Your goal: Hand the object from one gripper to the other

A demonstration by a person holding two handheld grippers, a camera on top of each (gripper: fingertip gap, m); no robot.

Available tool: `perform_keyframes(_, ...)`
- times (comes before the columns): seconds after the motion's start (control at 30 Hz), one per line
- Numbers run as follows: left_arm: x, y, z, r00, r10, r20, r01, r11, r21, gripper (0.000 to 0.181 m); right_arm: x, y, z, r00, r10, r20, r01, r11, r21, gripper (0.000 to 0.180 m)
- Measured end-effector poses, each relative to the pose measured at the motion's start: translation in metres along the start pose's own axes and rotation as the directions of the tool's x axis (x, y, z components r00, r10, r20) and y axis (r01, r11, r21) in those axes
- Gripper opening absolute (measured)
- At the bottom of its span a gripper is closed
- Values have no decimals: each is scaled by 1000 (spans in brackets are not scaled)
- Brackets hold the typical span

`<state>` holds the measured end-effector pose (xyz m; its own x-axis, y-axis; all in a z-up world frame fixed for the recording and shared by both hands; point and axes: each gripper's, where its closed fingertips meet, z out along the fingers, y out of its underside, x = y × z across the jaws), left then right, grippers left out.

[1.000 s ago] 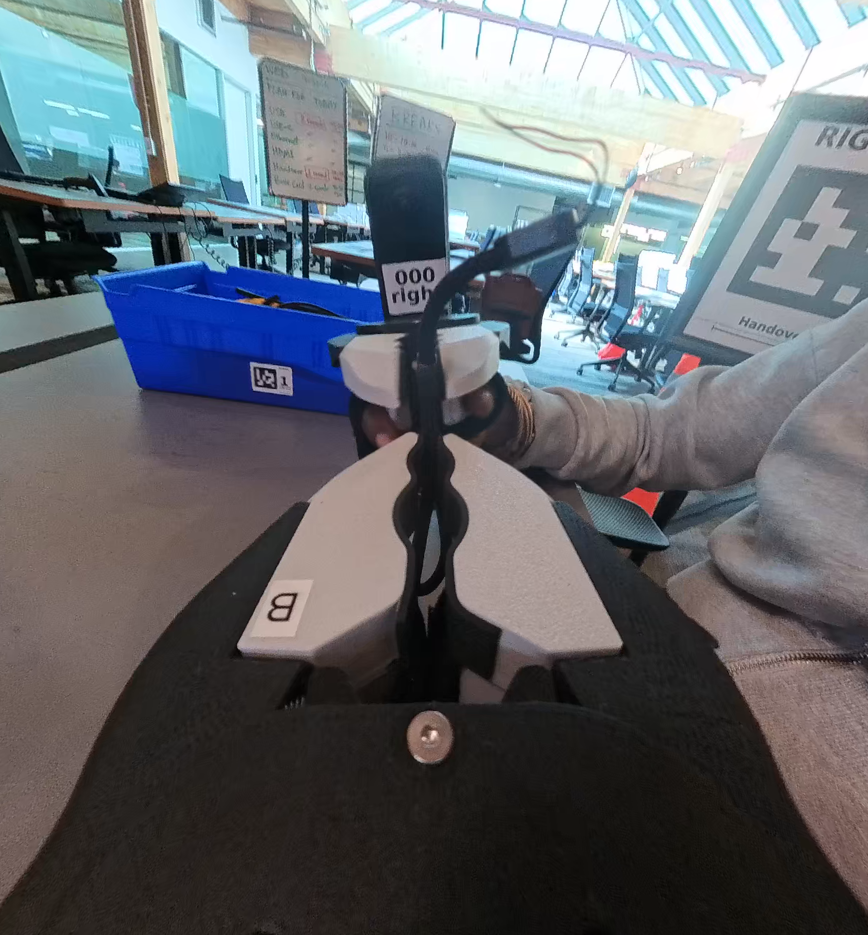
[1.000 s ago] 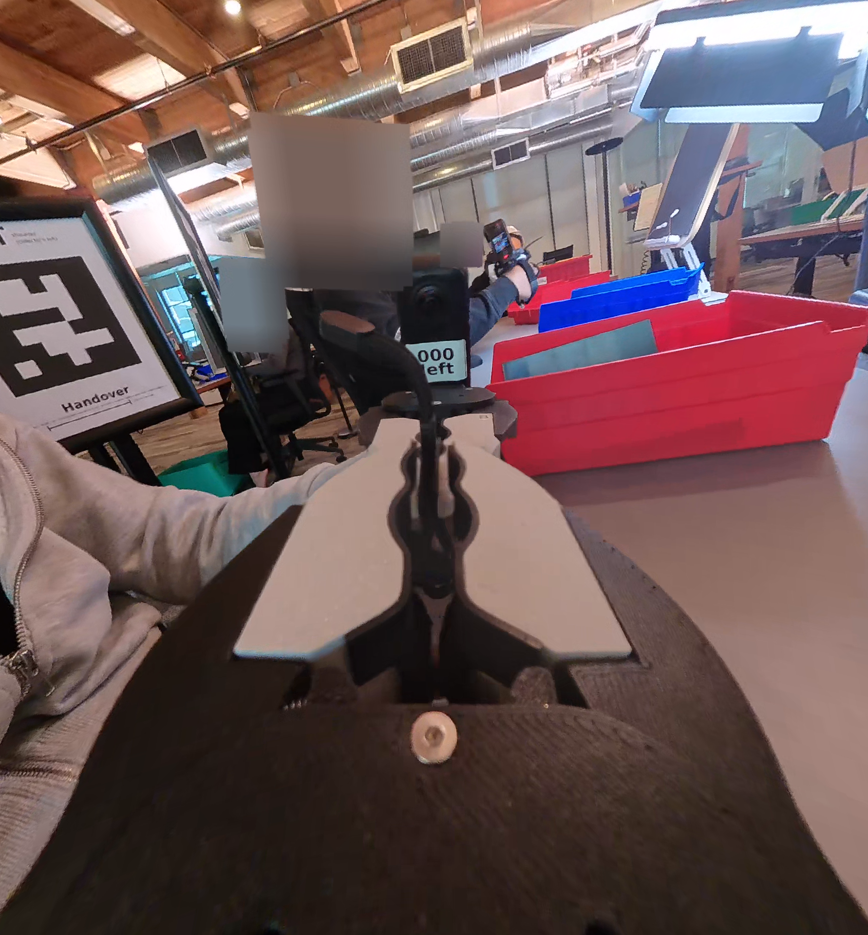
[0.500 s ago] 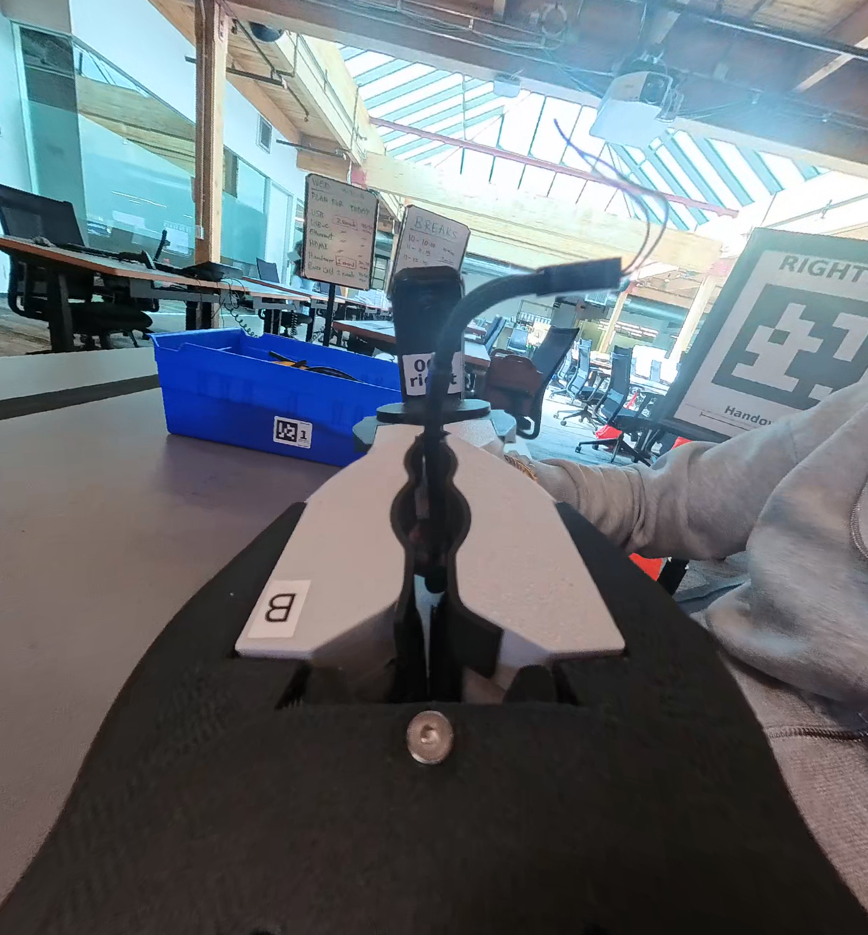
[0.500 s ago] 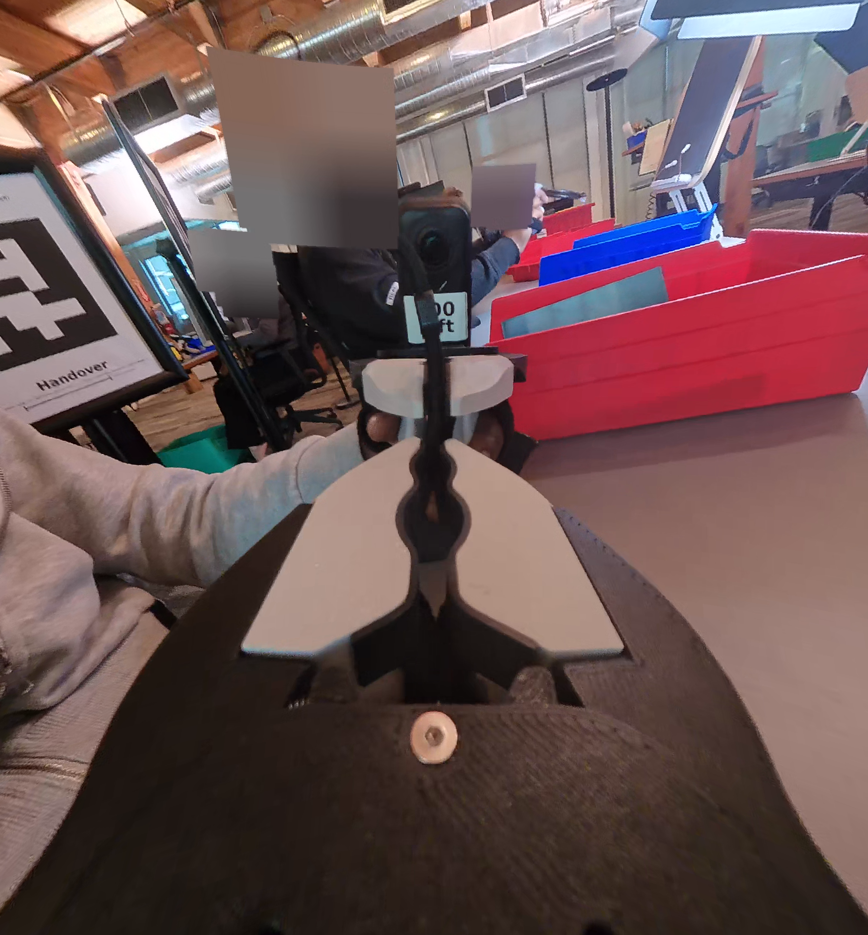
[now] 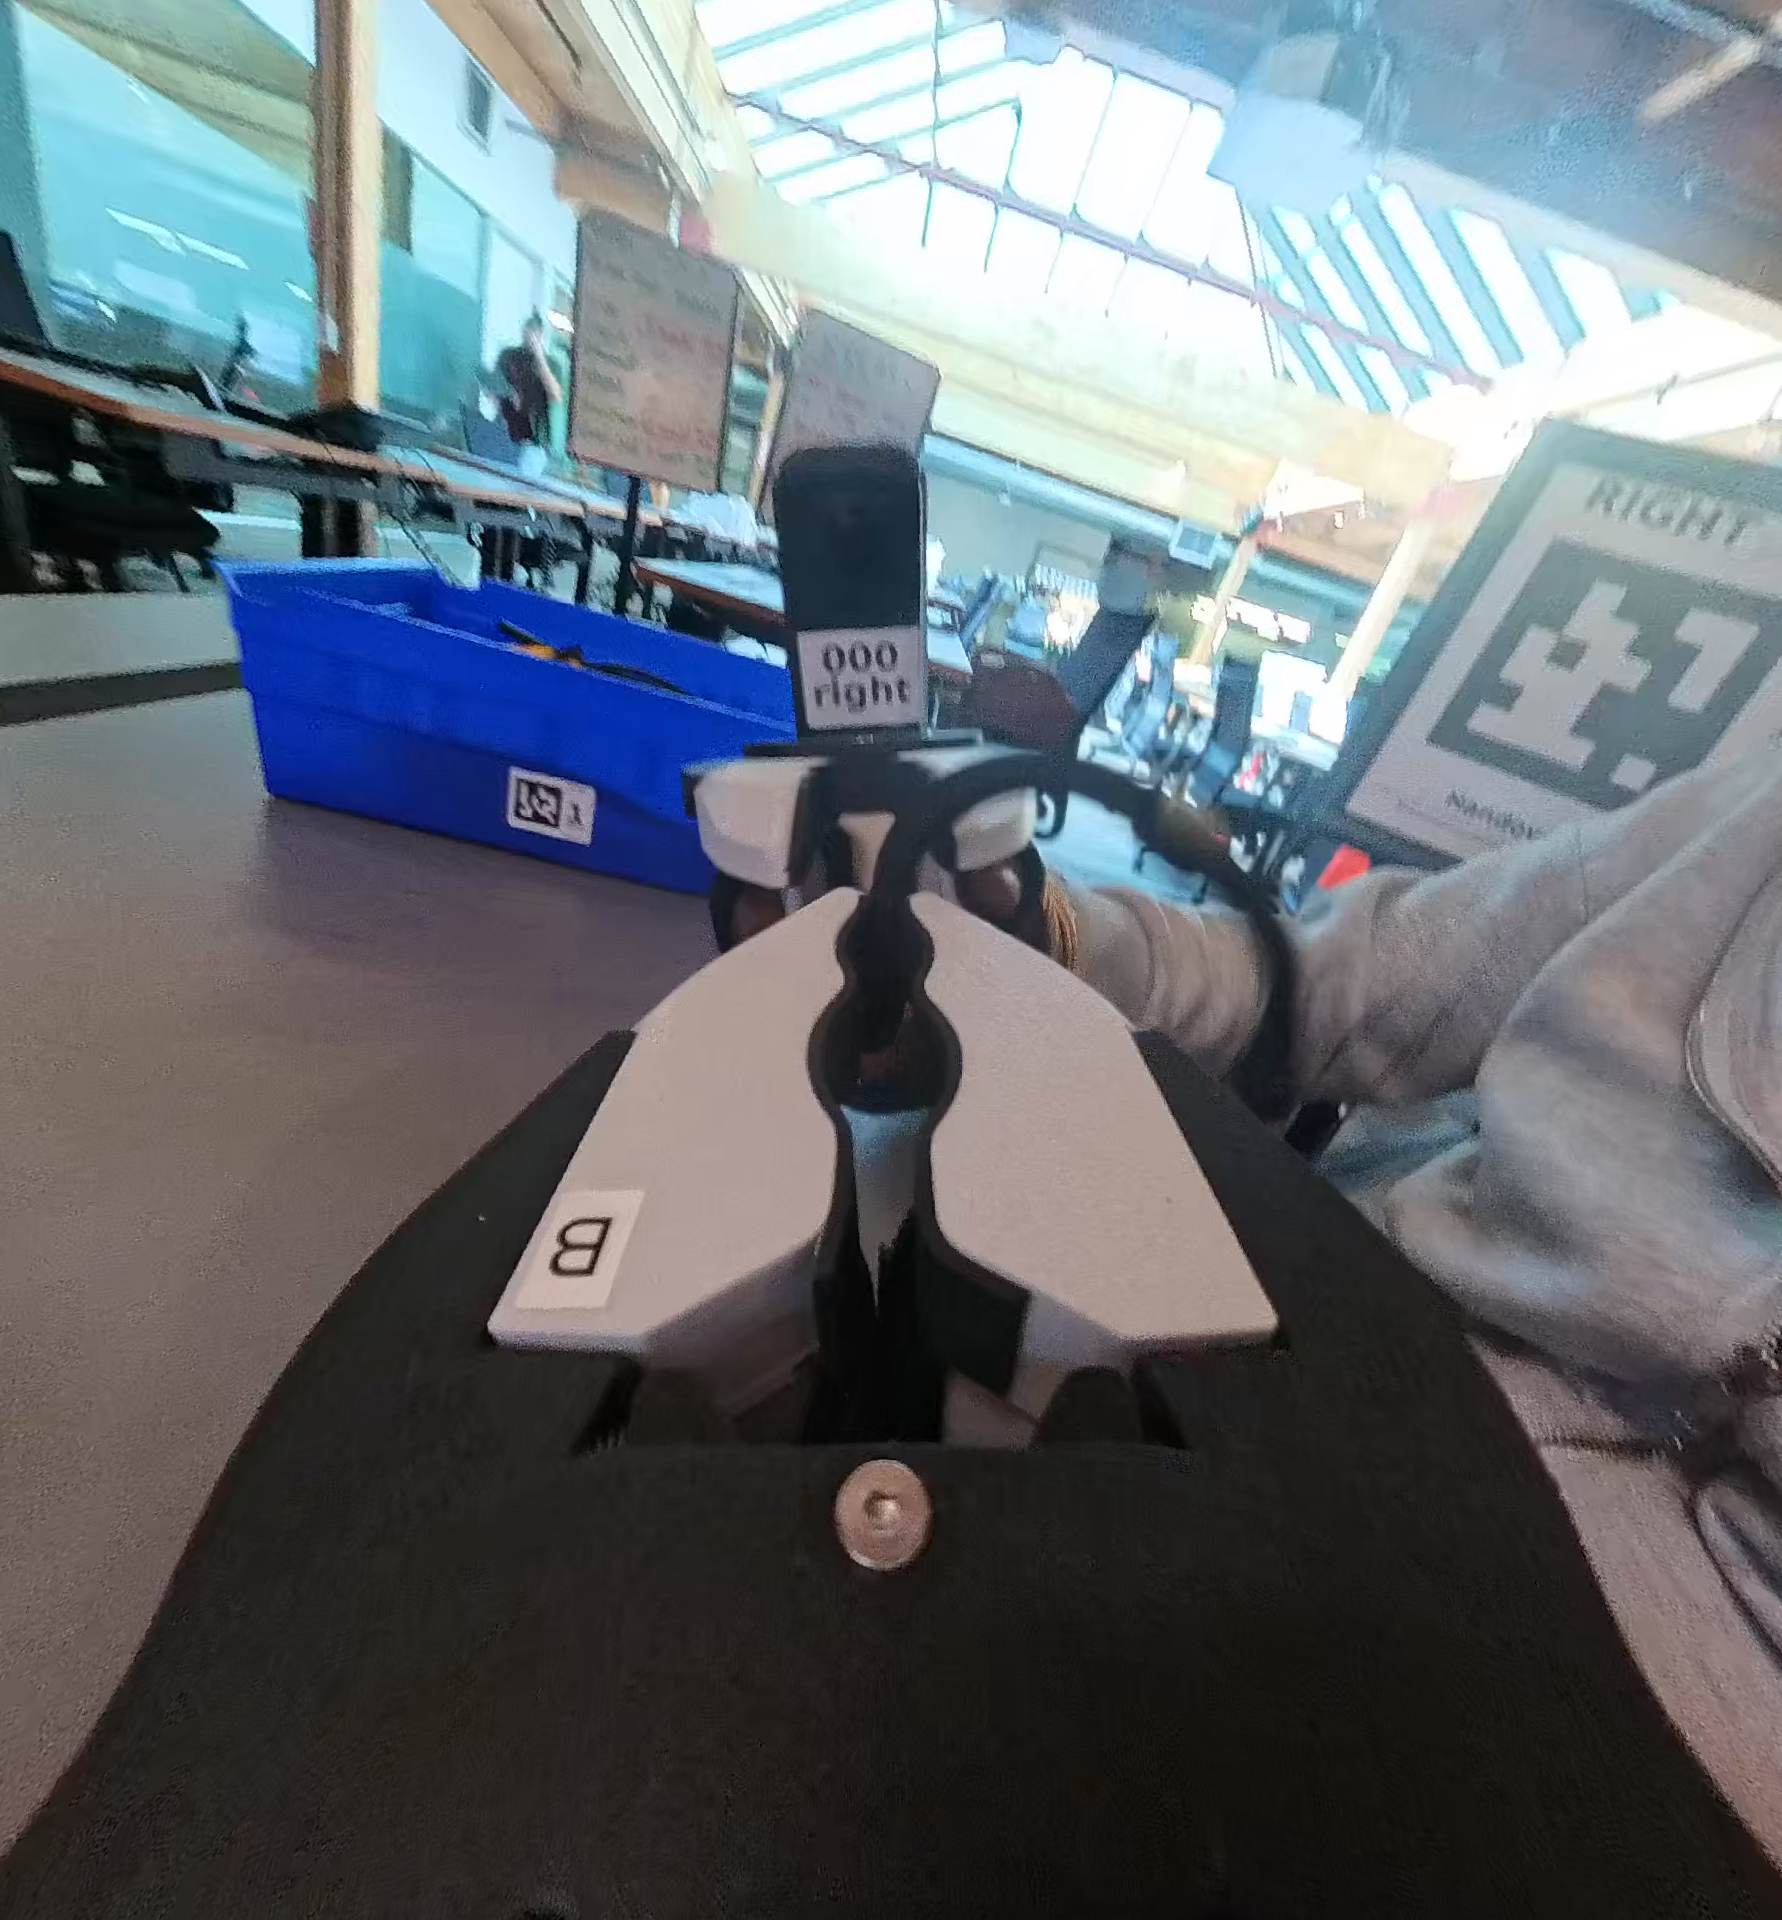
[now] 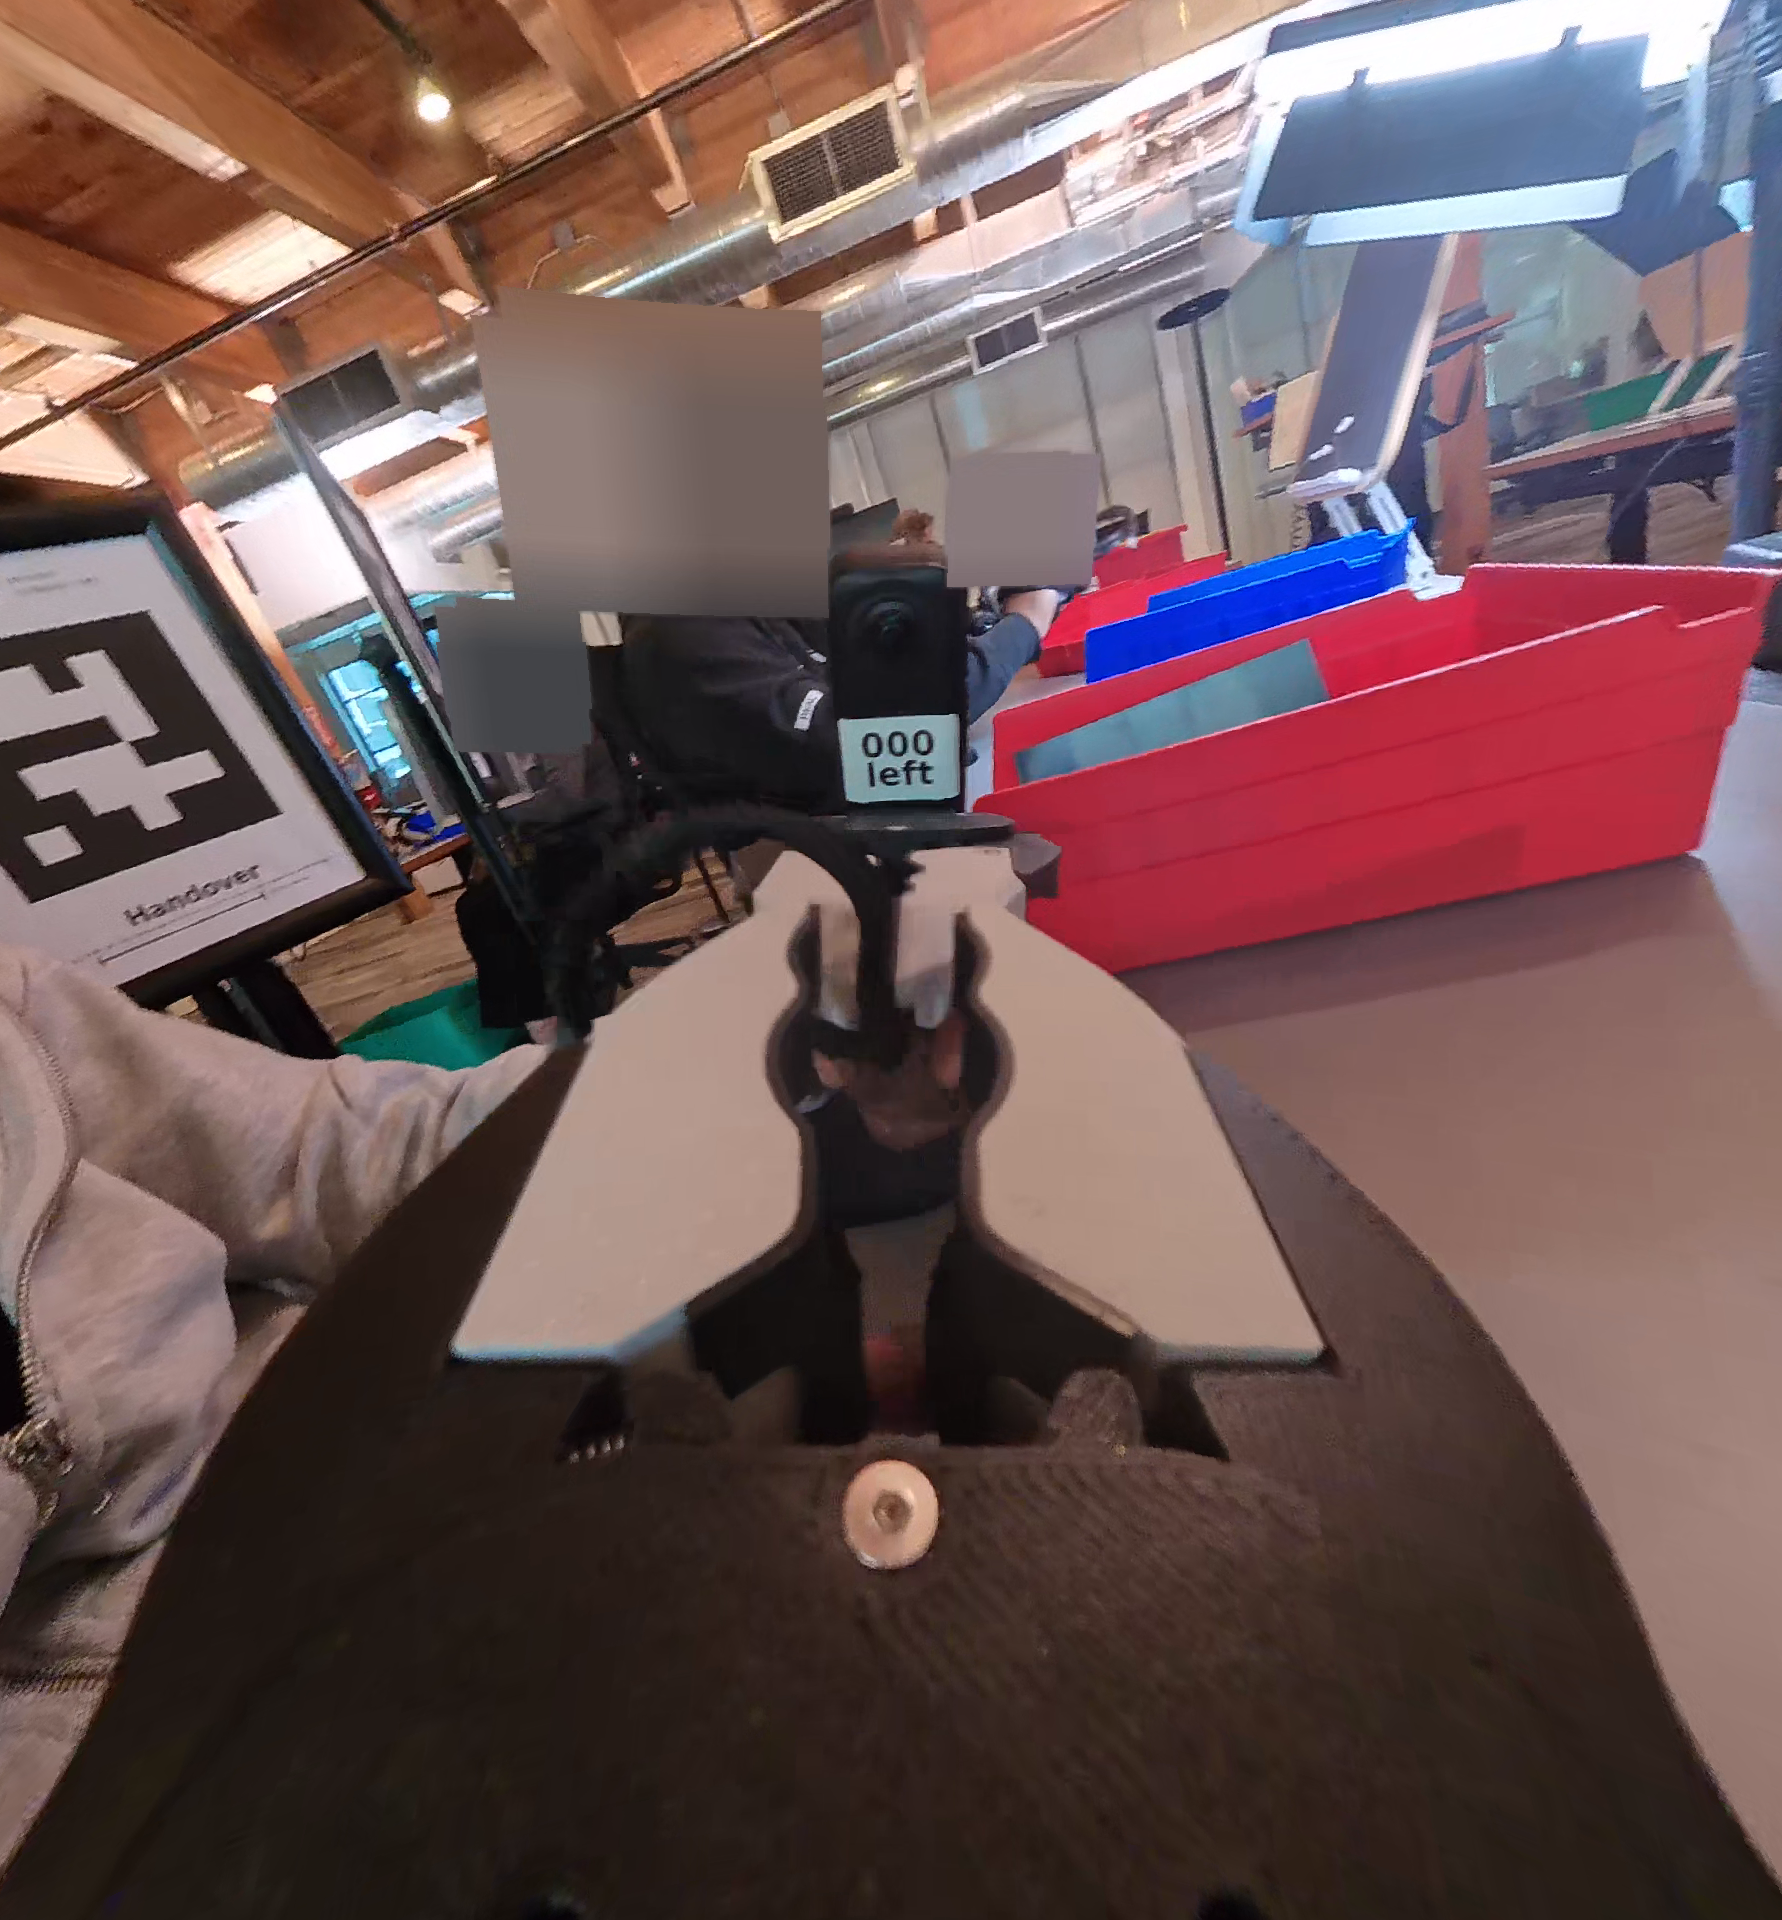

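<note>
Right gripper [image 6: 885,966] fingers have spread since half a second ago; left gripper [image 5: 882,935] alone pinches the black cable [image 5: 1230,883], trailing toward 3 o'clock. Handover looks complete.

Grey-brown table top [image 5: 243,1039], matte, fills left half of left wrist view; same surface at right side of right wrist view [image 6: 1541,1143].

Blue bin [image 5: 471,717] sits on it, upper left of centre in left wrist view; small square marker sticker on its near wall; dark and orange items inside, too blurred to tell.

Red bin [image 6: 1386,790] sits on it, right of centre in right wrist view; flat grey sheet [image 6: 1178,717] leans inside.
</note>
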<state>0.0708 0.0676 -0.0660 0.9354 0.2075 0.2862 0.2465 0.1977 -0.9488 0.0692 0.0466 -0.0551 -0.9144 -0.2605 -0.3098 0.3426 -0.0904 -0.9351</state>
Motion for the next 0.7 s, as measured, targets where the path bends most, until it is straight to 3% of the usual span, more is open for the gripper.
perform_keyframes(0.1, -3, -16, -7, 1000, -14, 9, 13, 995, 102, 3, 4, 4, 0, 1000, 12, -21, -12, 1000, -25, 32)
perform_keyframes(0.23, -1, -15, -6, 1000, 2, 8, -3, 995, 98, 3, 4, 22, 9, 996, -74, -43, 69, 990, -122, 28)
perform_keyframes(0.33, -1, -12, -4, 1000, 14, 13, -15, 997, 81, 4, 5, 23, 12, 988, -138, -68, 129, 984, -123, 6)
perform_keyframes(0.43, -3, -16, -6, 999, 20, 31, -23, 994, 107, 11, 5, 15, 7, 987, -145, -73, 137, 985, -100, 4)
perform_keyframes(0.5, -5, -21, -8, 997, 39, 60, -46, 990, 134, 31, 7, -1, -1, 981, -165, -101, 160, 985, -59, 4)
perform_keyframes(0.6, -11, -24, -11, 990, 69, 121, -88, 984, 157, 39, 14, -40, -27, 933, -276, -230, 286, 958, 10, 4)
perform_keyframes(0.7, -20, -23, -14, 982, 64, 179, -92, 985, 149, 41, 19, -89, -70, 798, -422, -430, 473, 881, 13, 4)
